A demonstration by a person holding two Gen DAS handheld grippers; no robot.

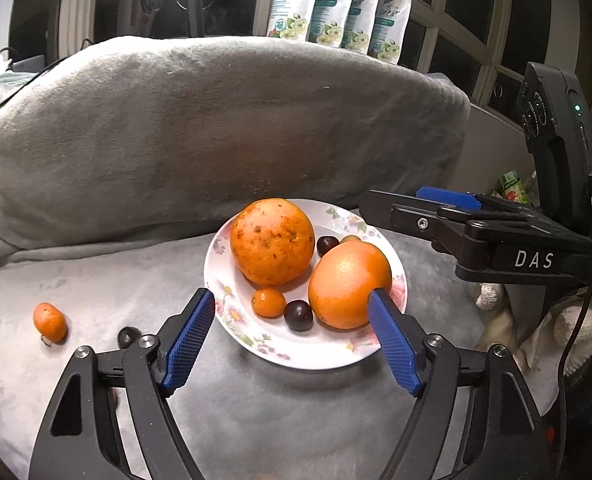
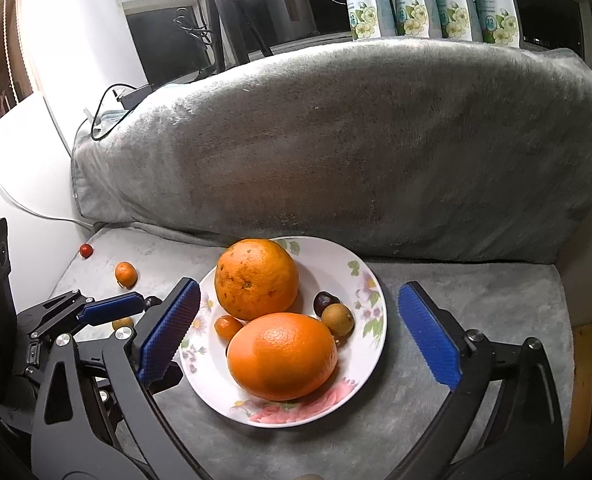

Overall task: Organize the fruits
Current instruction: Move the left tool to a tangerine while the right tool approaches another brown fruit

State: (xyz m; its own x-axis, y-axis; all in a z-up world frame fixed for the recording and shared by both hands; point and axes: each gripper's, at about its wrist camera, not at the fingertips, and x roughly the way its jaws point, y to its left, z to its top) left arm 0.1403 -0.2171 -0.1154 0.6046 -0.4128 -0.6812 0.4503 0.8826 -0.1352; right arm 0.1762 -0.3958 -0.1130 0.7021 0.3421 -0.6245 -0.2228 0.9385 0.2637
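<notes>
A flowered white plate rests on a grey plush seat. It holds a speckled orange, a smooth orange, a small kumquat and two dark round fruits. My left gripper is open over the plate's near rim, its right fingertip by the smooth orange. Left of the plate lie a small orange and a dark fruit. My right gripper stands open, its fingers either side of the plate, nothing gripped. A brownish fruit lies at the plate's right.
A grey plush cushion rises right behind the plate. Flowered pouches stand on the sill above it. A tiny red fruit lies at the seat's far left, near cables. The seat ends at the right edge.
</notes>
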